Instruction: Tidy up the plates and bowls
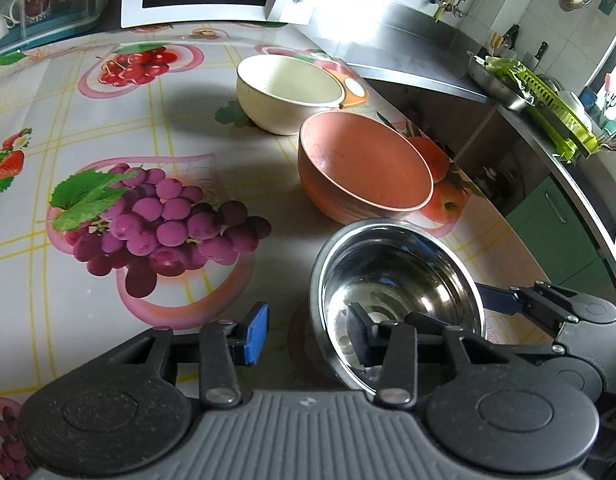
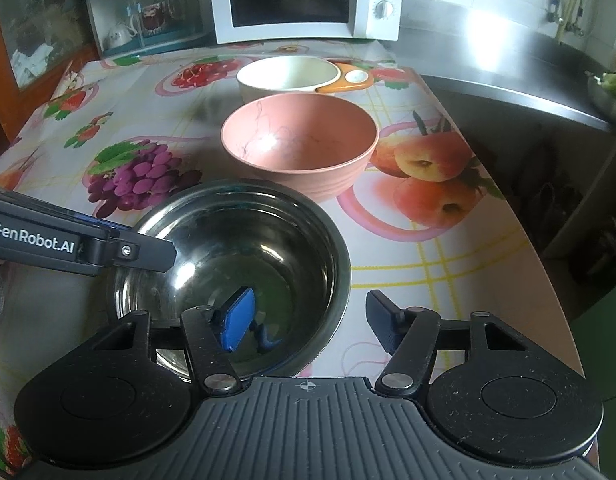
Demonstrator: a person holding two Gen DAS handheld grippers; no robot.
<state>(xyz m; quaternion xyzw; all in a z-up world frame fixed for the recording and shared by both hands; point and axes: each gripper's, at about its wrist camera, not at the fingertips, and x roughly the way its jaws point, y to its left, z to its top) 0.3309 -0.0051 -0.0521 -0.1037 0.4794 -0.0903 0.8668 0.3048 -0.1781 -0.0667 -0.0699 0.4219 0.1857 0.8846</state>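
Both tools straddled the steel bowl's rim

Nearest, the left tool point(image 1: 308, 330) and right tool point(image 2: 308, 318), partly open and gripping nothing yet, bracketed the steel bowl point(image 2: 232, 276) at nine and three o'clock; pink bowl point(image 2: 300, 140), then cream bowl point(image 2: 288, 76), lay toward twelve on the desk point(image 2: 447, 264).

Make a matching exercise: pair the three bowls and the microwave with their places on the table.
Things:
1. steel bowl
2. pink bowl
3. cream bowl
4. microwave

Places:
A. at the table's far end
B. middle of the row of bowls
C. nearest the cameras, a gripper finger over each side of its rim
D. farthest bowl, beside an orange thing

Pairs: 1-C, 2-B, 3-D, 4-A
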